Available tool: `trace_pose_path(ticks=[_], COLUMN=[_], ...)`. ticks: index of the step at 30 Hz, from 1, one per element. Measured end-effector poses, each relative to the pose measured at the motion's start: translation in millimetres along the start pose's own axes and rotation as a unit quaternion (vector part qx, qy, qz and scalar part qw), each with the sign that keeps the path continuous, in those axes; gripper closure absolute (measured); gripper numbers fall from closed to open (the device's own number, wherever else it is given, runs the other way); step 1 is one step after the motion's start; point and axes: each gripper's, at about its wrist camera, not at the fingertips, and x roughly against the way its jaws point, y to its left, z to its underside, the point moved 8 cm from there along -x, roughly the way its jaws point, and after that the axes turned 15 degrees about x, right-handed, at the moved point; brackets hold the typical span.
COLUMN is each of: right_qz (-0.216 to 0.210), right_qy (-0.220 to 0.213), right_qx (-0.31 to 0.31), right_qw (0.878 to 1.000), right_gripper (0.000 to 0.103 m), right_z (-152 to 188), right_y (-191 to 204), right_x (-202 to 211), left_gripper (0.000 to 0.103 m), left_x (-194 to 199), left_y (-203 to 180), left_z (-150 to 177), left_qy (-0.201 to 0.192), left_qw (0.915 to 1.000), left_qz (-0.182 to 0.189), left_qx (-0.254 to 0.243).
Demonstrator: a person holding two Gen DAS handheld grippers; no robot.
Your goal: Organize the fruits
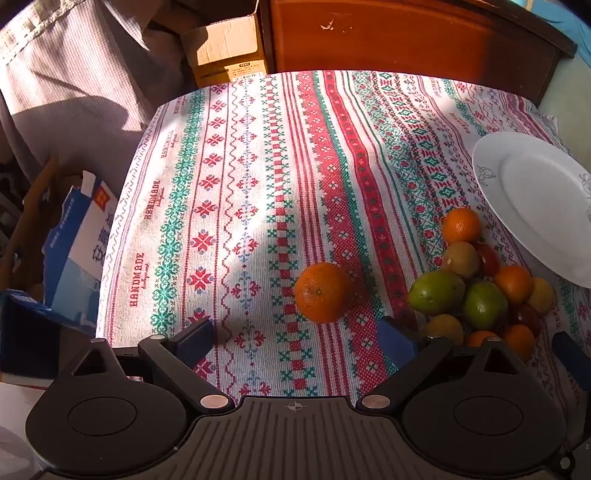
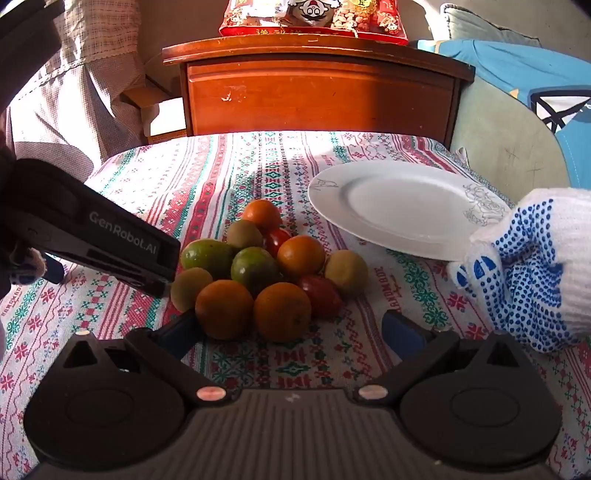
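Sunlight falls across a surface (image 1: 258, 155) draped in a red-and-green patterned cloth, where a lone orange (image 1: 322, 292) sits apart from a heap of fruit (image 2: 258, 266). The left tongs (image 1: 295, 341) hang above the cloth with their blue-padded fingers spread wide; the lone orange lies just ahead of the gap between them, touching neither pad. The right tongs (image 2: 291, 332) are likewise spread apart and grip nothing, their fingers flanking the near edge of the heap, where two oranges sit foremost.

The heap mixes oranges, green fruits, yellowish ones and a few dark red ones, packed so that each touches its neighbours. Just beyond and to the right of it lies a white plate (image 2: 391, 206), bare, its rim close to the fruit. A gloved hand (image 2: 528, 266), white with blue dots, is at the plate's near right edge; whether it touches the rim cannot be told.

In the right wrist view the black body of the left tongs reaches in from the left, covering part of the heap's left side. A wooden cabinet (image 2: 317, 96) stands behind the surface, with snack packets (image 2: 314, 16) on top. Cardboard boxes (image 1: 229, 51) sit to its left.
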Motion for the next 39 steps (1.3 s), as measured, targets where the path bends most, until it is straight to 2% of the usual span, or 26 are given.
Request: trace_pose_path(ticks=[12, 32, 39], right_qz=[0.001, 0.001, 0.004], right_qy=[-0.004, -0.004, -0.004], right_qx=[0.000, 0.000, 0.001], right_qw=[1.000, 1.000, 1.000], right_gripper=[0.001, 0.001, 0.001], right_z=[-1.2, -1.4, -0.6], right_y=[0.3, 0.3, 1.3], right_x=[1.1, 0.4, 0.6], left_gripper=[0.000, 0.000, 0.000], left_x=[-0.6, 2.5, 29.9], left_y=[1.9, 3.6, 0.0], left_z=[-1.6, -1.0, -10.2], left_qy=[-0.005, -0.005, -0.035], left_qw=[0.9999, 0.9997, 0.9988], left_qz=[-0.011, -0.003, 0.018], left_qx=[0.005, 0.024, 0.029])
